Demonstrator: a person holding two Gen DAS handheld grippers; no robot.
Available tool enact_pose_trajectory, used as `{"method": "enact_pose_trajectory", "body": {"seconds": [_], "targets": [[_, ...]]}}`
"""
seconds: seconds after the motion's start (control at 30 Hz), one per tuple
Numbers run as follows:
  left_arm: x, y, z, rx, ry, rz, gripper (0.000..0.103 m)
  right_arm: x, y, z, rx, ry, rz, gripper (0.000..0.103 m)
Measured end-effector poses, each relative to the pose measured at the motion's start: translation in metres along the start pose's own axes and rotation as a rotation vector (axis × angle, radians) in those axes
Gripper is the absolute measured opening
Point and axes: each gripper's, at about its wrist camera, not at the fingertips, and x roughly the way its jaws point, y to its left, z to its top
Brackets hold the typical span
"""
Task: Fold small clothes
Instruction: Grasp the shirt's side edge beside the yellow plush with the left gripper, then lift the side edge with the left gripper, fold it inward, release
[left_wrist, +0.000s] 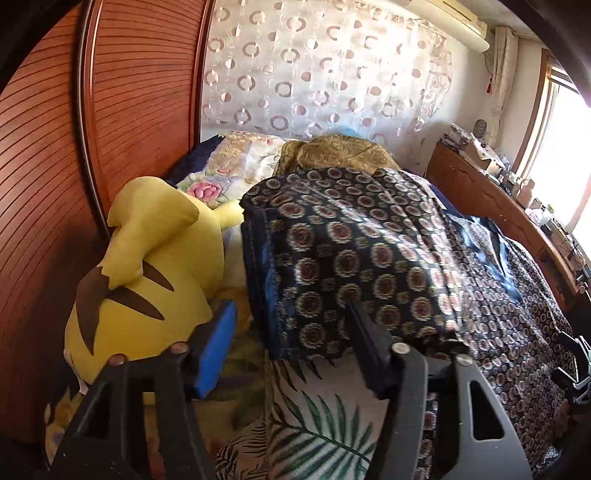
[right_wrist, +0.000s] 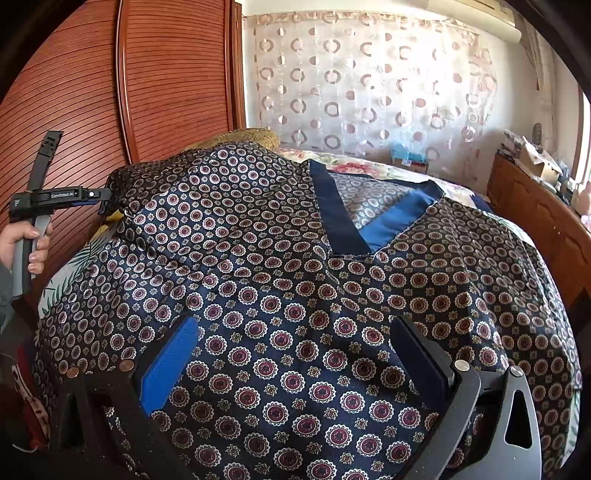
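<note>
Here, a dark navy satin top printed with red-and-cream medallions (right_wrist: 280, 266) is lying spread over a bed, its plain blue V-neck band (right_wrist: 343, 218) facing up well ahead of the right gripper (right_wrist: 295, 365). That gripper's fingers are standing wide apart just above the cloth, gripping nothing. The left gripper (left_wrist: 291, 343) is also gaping, its right finger (left_wrist: 365, 343) lying against the garment's folded edge, its blue-padded left finger (left_wrist: 218, 350) sitting just beside a yellow plush toy with brown stripes (left_wrist: 147, 273). A palm-leaf print sheet (left_wrist: 317, 417) is showing between the fingers.
</note>
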Motion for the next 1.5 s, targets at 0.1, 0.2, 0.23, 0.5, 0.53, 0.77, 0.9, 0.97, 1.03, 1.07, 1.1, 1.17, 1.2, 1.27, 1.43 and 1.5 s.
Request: {"method": "enact_pose_trajectory", "body": {"seconds": [0.1, 0.2, 0.23, 0.5, 0.53, 0.77, 0.9, 0.97, 1.03, 1.07, 1.1, 1.17, 1.2, 1.27, 1.43, 1.5], "targets": [[0.003, 0.004, -0.001, 0.016, -0.006, -0.043, 0.054, -0.001, 0.004, -0.002, -0.006, -0.003, -0.001, 0.103], [0.005, 0.004, -0.001, 0.037, -0.01, -0.072, 0.041, -0.001, 0.005, -0.003, -0.007, -0.004, 0.001, 0.103], [0.006, 0.006, -0.001, 0.042, -0.012, -0.076, 0.032, -0.001, 0.005, -0.004, -0.005, -0.003, 0.003, 0.103], [-0.036, -0.006, 0.01, 0.105, -0.126, -0.093, 0.003, -0.001, 0.003, -0.006, 0.009, -0.007, 0.012, 0.103], [-0.04, -0.009, 0.014, 0.114, -0.136, -0.095, 0.003, -0.001, 0.003, -0.006, 0.009, -0.007, 0.013, 0.103], [-0.066, -0.071, 0.059, 0.225, -0.219, -0.17, 0.003, -0.003, -0.001, -0.008, 0.03, -0.011, 0.017, 0.103], [-0.059, -0.119, 0.076, 0.305, -0.216, -0.223, 0.003, -0.001, -0.004, -0.009, 0.045, -0.007, 0.025, 0.103], [-0.051, -0.144, 0.077, 0.347, -0.198, -0.25, 0.003, -0.001, -0.006, -0.008, 0.054, -0.004, 0.031, 0.103], [-0.046, -0.163, 0.073, 0.376, -0.173, -0.266, 0.003, 0.001, -0.009, -0.009, 0.066, 0.002, 0.033, 0.103], [-0.042, -0.172, 0.069, 0.387, -0.155, -0.263, 0.003, 0.001, -0.01, -0.009, 0.072, 0.004, 0.036, 0.103], [-0.04, -0.179, 0.065, 0.393, -0.141, -0.252, 0.003, 0.001, -0.011, -0.008, 0.077, 0.005, 0.037, 0.103], [-0.04, -0.185, 0.056, 0.396, -0.116, -0.265, 0.007, 0.001, -0.012, -0.008, 0.083, 0.006, 0.039, 0.103], [-0.042, -0.186, 0.052, 0.399, -0.103, -0.268, 0.011, 0.001, -0.012, -0.008, 0.084, 0.005, 0.04, 0.103], [-0.049, -0.187, 0.045, 0.405, -0.109, -0.258, 0.037, 0.001, -0.012, -0.008, 0.084, 0.004, 0.04, 0.103], [-0.068, -0.174, 0.03, 0.375, -0.134, -0.224, 0.066, 0.001, -0.011, -0.008, 0.078, 0.001, 0.039, 0.103], [-0.075, -0.162, 0.024, 0.338, -0.152, -0.209, 0.075, 0.001, -0.011, -0.008, 0.082, 0.001, 0.038, 0.103]]}}
